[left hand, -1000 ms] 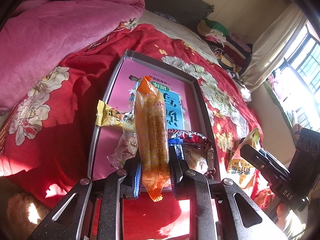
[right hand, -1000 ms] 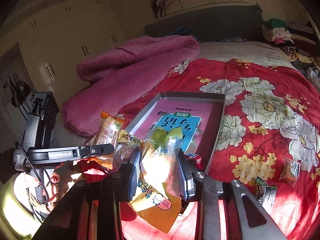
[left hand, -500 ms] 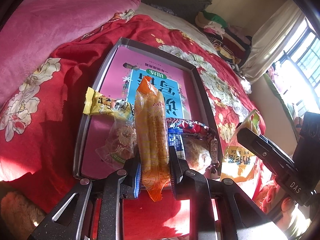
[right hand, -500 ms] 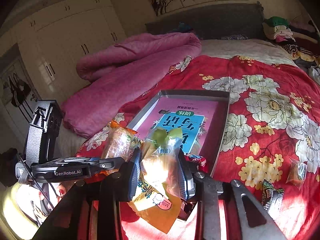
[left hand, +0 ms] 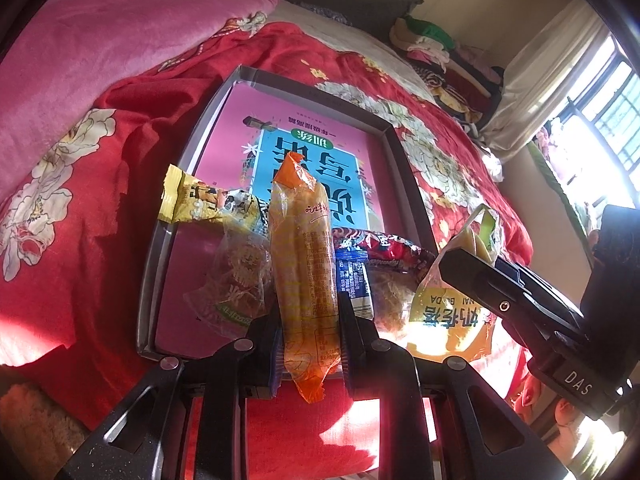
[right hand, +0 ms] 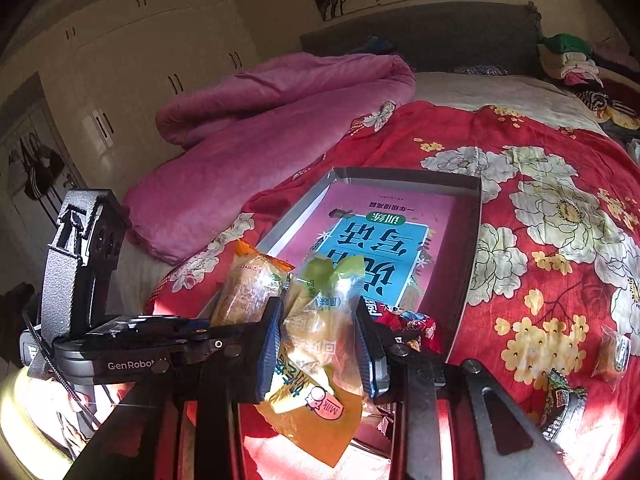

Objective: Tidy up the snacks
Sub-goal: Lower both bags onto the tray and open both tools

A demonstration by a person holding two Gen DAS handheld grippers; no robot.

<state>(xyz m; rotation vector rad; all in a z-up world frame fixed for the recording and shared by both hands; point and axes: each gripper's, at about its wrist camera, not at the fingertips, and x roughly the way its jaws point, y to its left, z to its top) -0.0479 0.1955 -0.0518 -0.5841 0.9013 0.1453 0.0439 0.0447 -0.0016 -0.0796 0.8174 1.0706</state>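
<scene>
Both grippers have edged in over the near end of the tray since a second ago. Left gripper clamped on a long orange packet, held upright. Right gripper clamped on a yellow bag, just beside it. Yellow wrapper, clear packet and red packet lie in the tray on the red bedspread.

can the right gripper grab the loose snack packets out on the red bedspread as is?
Probably not: the right gripper is shut on a yellow snack bag. The path to the small packets looks open.
</scene>
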